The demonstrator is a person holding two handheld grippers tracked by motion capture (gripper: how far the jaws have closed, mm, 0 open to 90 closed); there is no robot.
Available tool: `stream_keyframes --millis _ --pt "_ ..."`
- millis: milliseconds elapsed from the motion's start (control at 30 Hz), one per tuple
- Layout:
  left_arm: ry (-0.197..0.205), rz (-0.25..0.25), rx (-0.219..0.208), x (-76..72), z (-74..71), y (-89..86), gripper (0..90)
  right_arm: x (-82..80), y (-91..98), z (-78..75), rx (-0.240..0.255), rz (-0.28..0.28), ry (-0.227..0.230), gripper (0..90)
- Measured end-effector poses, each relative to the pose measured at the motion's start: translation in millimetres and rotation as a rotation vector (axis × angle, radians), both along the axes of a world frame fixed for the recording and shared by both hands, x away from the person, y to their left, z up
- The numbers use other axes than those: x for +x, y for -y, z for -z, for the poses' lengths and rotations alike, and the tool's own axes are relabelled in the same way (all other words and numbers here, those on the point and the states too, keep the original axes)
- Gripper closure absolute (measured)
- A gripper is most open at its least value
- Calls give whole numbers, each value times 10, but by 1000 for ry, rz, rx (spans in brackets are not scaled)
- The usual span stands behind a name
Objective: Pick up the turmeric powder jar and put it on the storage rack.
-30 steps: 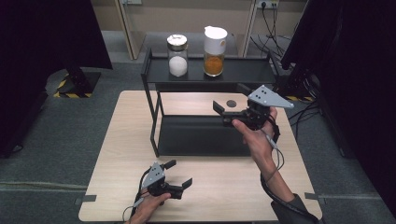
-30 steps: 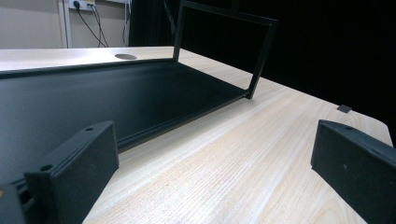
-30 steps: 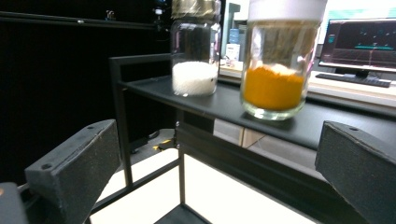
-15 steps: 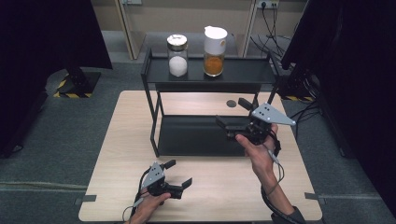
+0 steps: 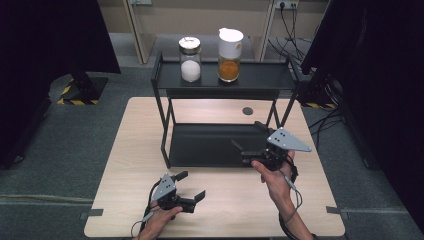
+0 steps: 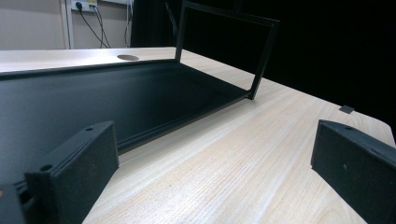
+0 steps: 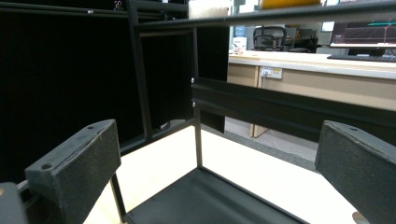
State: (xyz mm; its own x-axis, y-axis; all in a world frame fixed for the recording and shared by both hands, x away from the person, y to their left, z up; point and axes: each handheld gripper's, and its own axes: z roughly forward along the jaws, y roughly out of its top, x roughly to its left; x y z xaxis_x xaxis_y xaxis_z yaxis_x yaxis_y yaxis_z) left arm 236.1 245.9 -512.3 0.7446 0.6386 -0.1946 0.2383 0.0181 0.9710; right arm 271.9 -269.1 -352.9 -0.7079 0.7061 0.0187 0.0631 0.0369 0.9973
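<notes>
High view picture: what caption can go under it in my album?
Two open grippers, left and right, near a black rack holding two jars.

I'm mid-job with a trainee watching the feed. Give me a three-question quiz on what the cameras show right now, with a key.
1. True or false: the glass jar of white powder stands on the lower shelf of the black metal two-tier rack.
2. Which gripper is over the rack's lower shelf? A) left gripper B) right gripper
3. Fill in: the white-lidded jar of orange powder stands to the ___ of the white-powder jar in the high view.

Key
1. False: both jars stand on the top shelf.
2. B; the left gripper rests low over the light wooden table, fingers apart.
3. Right.
</notes>
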Motion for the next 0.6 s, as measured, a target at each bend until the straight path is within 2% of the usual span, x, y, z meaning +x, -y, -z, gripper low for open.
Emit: stream_keyframes --millis 333,600 --pt "1 -4 -1 -3 -1 -3 2 -91 1 217 -21 -3 -9 4" --pt "1 -8 -2 -4 -3 -7 2 -144 33 419 -18 -10 -35 5"
